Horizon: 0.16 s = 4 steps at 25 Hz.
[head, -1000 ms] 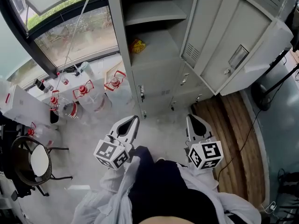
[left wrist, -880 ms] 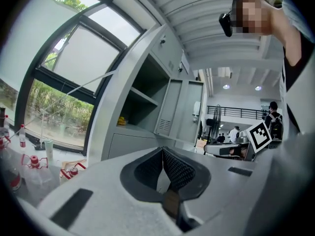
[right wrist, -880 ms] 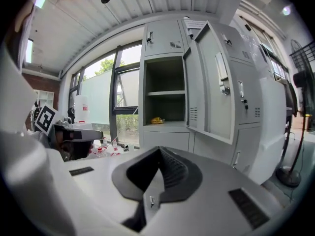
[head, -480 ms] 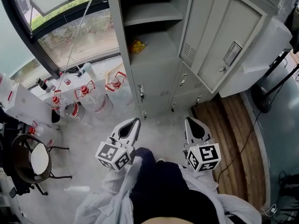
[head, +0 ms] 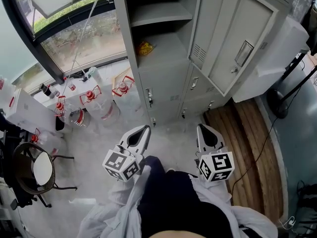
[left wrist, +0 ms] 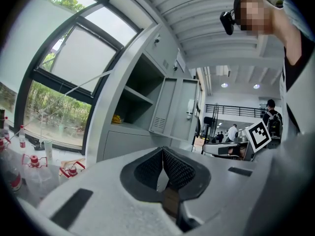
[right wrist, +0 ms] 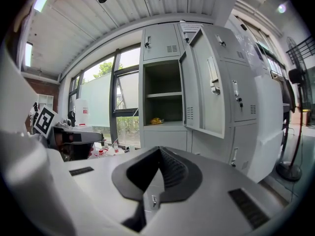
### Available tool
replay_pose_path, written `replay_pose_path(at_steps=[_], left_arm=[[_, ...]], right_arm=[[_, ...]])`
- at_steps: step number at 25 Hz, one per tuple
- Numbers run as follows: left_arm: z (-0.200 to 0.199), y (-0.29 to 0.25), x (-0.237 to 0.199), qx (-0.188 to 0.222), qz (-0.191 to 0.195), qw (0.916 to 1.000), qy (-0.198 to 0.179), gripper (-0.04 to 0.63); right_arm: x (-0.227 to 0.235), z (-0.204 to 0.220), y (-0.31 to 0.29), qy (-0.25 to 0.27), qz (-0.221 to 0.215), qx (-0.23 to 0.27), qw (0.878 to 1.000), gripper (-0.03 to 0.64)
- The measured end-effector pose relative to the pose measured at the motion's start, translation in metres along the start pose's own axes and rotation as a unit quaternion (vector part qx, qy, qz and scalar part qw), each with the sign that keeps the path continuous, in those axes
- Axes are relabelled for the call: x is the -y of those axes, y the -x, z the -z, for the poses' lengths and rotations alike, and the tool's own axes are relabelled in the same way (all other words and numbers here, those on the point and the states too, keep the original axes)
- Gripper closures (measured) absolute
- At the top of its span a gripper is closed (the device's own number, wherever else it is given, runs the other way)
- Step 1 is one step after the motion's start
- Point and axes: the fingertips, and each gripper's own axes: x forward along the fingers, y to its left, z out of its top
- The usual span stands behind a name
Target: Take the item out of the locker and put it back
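The locker (head: 163,78) stands with its door (head: 233,38) open. The left gripper (head: 143,128) and right gripper (head: 203,128) hang well short of it, jaws together on nothing. The yellow item (head: 145,48) lies inside on the lower shelf, so taking it out looks not yet begun.

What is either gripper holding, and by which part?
Nothing. The left gripper and right gripper are both shut and empty; the yellow item sits in the locker.

We see the open locker's lower shelf (head: 166,44), a small yellow item (head: 145,48) lying at its left, pale floor (head: 94,143) below, red-capped clear jugs (head: 105,110) standing on it
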Motion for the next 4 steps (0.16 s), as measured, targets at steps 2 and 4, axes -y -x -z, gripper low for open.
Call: replay_pose_path(at_steps=[2, 4], left_arm=[[0.0025, 0.0013, 0.0013, -0.002, 0.0, 1.0, 0.001, 0.588], [0.0043, 0.0023, 0.002, -0.004, -0.001, 1.0, 0.002, 0.588]], right_arm=[[-0.0014, 0.0021, 0.0006, -0.001, -0.002, -0.001, 1.0, 0.618], [-0.0024, 0.0034, 0.0008, -0.002, -0.003, -0.002, 1.0, 0.618]])
